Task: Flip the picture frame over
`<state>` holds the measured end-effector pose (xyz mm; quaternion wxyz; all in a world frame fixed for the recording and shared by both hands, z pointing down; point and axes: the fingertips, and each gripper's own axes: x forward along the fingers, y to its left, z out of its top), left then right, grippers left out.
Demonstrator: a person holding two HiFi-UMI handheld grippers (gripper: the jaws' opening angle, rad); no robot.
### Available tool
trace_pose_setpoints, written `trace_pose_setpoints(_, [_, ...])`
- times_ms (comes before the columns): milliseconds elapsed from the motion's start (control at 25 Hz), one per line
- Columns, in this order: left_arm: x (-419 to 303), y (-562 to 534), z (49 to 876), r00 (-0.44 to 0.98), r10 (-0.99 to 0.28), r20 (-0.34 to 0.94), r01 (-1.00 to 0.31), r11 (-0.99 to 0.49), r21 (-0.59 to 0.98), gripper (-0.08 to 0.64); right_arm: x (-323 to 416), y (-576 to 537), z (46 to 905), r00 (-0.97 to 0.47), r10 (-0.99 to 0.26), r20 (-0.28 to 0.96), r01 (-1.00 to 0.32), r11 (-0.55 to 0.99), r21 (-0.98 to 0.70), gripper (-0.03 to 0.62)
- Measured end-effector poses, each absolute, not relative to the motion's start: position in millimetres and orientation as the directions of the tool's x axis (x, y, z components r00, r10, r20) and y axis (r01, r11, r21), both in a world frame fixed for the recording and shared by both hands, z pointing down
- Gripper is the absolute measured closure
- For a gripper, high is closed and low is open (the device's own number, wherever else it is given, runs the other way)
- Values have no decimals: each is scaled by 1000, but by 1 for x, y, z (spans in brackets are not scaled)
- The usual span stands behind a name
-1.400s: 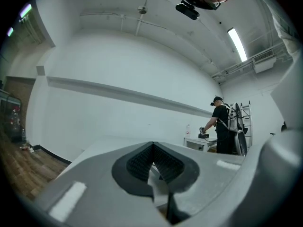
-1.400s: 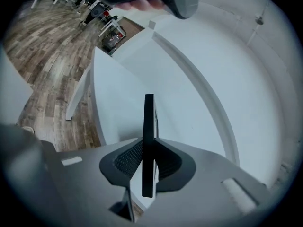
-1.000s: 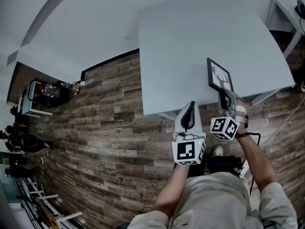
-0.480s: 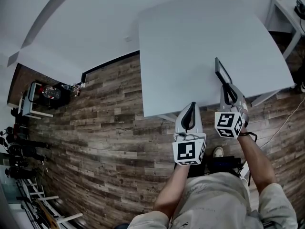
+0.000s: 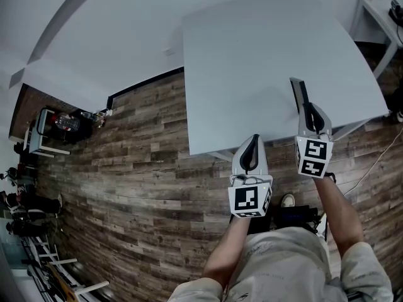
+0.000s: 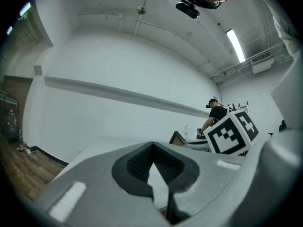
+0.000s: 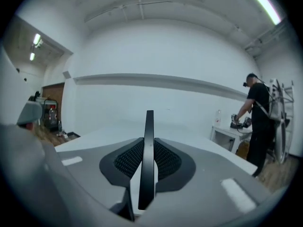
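Your right gripper (image 5: 310, 117), marker cube (image 5: 313, 157) facing you, clamps the thin black picture frame (image 5: 298, 92) edge-on and upright over the white table's (image 5: 252, 55) near right part, while your left gripper (image 5: 251, 146) sits closed and empty at the table's near edge.

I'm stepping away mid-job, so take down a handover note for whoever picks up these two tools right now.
Right tool: shut on the frame, gripping its near edge.
Left tool: shut, empty, off the table's near edge.
Frame: on edge, roughly upright, over the table's near right part.
Done: frame gripped and tipped up on edge.
To do: finish the roll, lay it flat on the other face, release.
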<state>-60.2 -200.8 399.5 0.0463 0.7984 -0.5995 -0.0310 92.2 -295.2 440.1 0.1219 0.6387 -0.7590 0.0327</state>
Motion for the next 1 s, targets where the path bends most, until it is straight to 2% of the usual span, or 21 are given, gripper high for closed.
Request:
trace_pose_setpoints(320, [-56, -200, 403, 290, -957, 8, -951, -287, 112, 560, 142, -296, 459, -66, -953, 296, -961, -20, -277, 495])
trace_pose_setpoints(520, [-54, -202, 403, 296, -955, 10, -949, -293, 114, 560, 155, -290, 474, -42, -938, 345, -906, -110, -409, 494])
trace_pose_setpoints(800, [-54, -201, 405, 296, -955, 13, -949, -293, 116, 560, 160, -279, 501, -60, -915, 400, -798, -197, -569, 494])
trace_pose_setpoints(1000, [-54, -203, 405, 294, -956, 16, -950, -291, 115, 560, 162, -276, 520, -85, -918, 388, -654, -243, -717, 494])
